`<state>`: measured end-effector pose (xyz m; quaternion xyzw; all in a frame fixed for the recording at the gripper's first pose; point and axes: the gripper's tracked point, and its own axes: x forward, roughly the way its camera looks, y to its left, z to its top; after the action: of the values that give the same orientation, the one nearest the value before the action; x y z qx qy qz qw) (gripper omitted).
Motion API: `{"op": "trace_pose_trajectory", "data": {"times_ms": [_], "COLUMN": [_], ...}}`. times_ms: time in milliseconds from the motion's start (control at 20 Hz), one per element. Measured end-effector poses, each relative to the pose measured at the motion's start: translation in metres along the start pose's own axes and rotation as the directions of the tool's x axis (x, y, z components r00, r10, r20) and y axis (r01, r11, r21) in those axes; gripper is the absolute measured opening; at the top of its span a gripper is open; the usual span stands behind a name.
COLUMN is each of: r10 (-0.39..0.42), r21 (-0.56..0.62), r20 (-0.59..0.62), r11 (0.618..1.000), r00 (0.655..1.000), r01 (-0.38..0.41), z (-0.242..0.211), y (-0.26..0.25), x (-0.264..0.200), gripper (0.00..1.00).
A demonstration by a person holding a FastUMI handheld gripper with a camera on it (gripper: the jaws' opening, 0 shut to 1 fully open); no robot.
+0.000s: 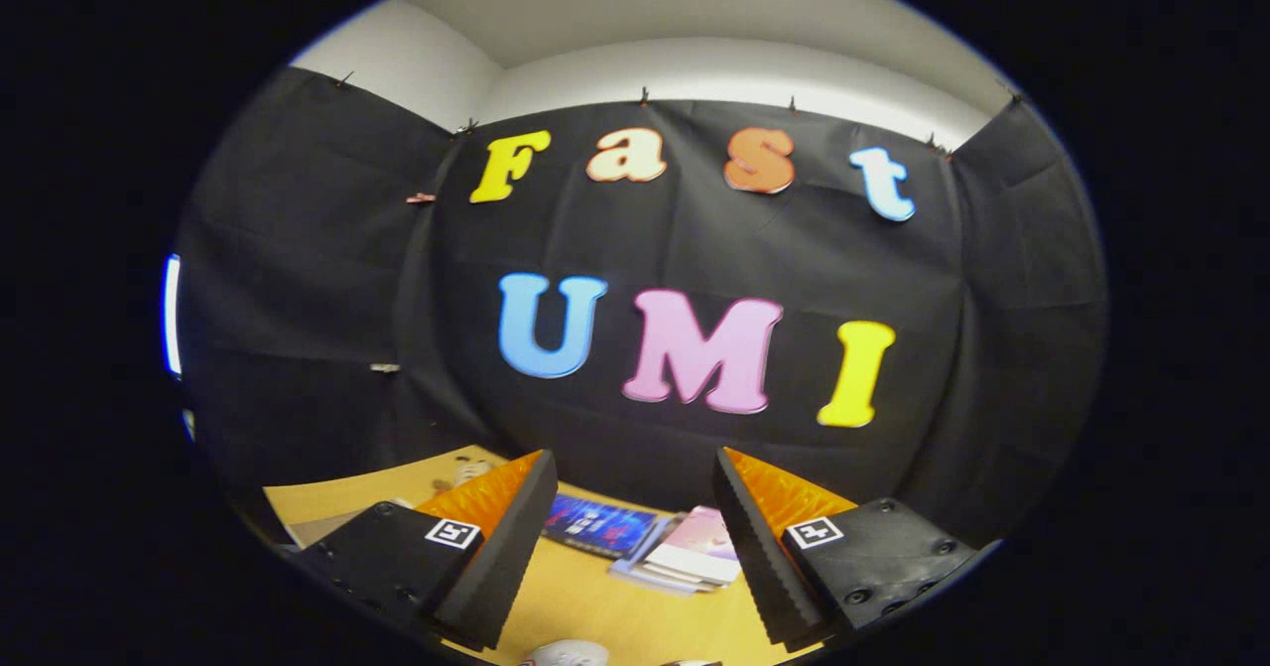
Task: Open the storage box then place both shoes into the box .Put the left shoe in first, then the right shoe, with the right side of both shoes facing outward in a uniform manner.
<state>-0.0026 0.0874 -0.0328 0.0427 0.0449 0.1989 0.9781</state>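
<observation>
A pale, rounded shape (566, 654), possibly a shoe though too little shows to tell, lies on the wooden desk (595, 597) just below the wide-open, empty jaws of the gripper (635, 472). Beyond them a stack of booklets (685, 557) lies near the black cloth wall (317, 299).

the scene is viewed from a fisheye camera carried on the gripper (635, 507) — set low over the wooden table (595, 606), faced forward along the parted fingers and tilted up — so the near booth wall and ceiling are taken in.
</observation>
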Motion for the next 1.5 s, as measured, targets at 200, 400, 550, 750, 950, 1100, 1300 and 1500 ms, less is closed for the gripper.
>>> {"op": "trace_pose_trajectory", "data": {"times_ms": [200,400,550,750,950,1100,1300,1500], "r10": [0.286,0.450,0.511,0.629,0.717,0.757,0.811,0.840], "r21": [0.272,0.637,0.787,0.891,0.949,0.972,0.990,0.999], "r20": [-0.078,-0.042,-0.072,-0.131,-0.140,-0.149,-0.128,-0.043], "r11": [0.928,0.700,0.557,0.414,0.294,0.231,0.142,0.032], "r00": [0.955,0.892,0.857,0.766,0.683,0.636,0.570,0.541], "r01": [-0.256,-0.323,-0.266,-0.187,-0.115,-0.047,0.020,0.031], "z": [-0.031,-0.064,-0.110,-0.172,-0.220,-0.248,-0.272,-0.275], "y": [0.043,0.071,0.079,0.110,0.144,0.165,0.192,0.212], "x": [0.004,0.014,0.021,0.017,0.012,0.019,0.018,0.015], "gripper": [0.98,0.98,0.98,0.98,0.98,0.98,0.98,0.96]}}
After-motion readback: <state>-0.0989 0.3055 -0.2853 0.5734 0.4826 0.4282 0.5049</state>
